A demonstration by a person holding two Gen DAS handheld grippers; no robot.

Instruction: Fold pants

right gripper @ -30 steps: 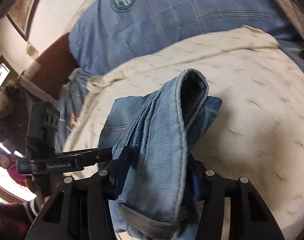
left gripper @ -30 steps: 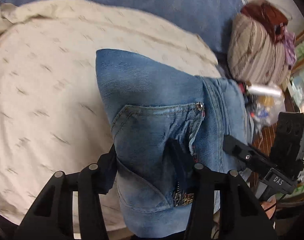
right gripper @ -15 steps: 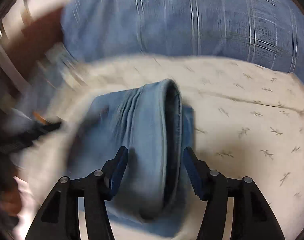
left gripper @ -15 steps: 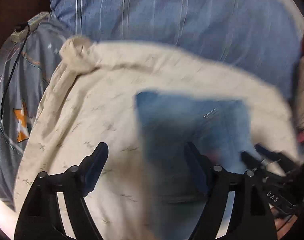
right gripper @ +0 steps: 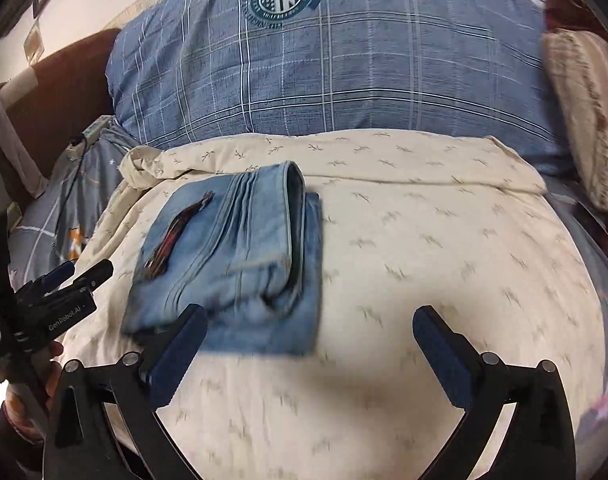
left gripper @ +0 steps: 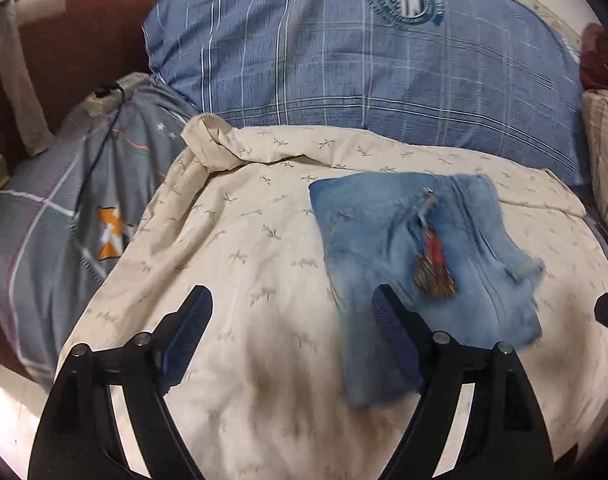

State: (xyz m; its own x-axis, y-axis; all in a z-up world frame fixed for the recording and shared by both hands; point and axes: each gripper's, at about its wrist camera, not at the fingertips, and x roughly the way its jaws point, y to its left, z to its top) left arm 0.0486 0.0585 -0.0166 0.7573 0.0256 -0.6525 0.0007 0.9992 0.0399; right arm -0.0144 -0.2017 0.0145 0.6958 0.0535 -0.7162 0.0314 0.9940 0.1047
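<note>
The left gripper (left gripper: 292,320) is seen with its two dark fingers spread wide apart and nothing held between them. Its right finger overlaps the near left edge of the pants (left gripper: 420,272) in the view, though contact cannot be told. The right gripper (right gripper: 310,340) is likewise spread wide and empty, its left fingertip just at the near edge of the pants (right gripper: 232,256).

The pants, light blue denim, are laid as a compact folded bundle on a cream bedspread (right gripper: 424,264) printed with small sprigs. A rolled cuff is seen along the bundle's right side in the right wrist view, and a small red and dark tag rests on top. In the same view, the left gripper's body is seen at the far left, just beside the bundle.

Behind the bedspread a large blue checked pillow (left gripper: 364,80) with a round crest is propped.

The folding is judged to be finished or nearly so, with the bundle released. If anything is left, only a light squaring of the edges or a withdrawal of both grippers seems called for.
</note>
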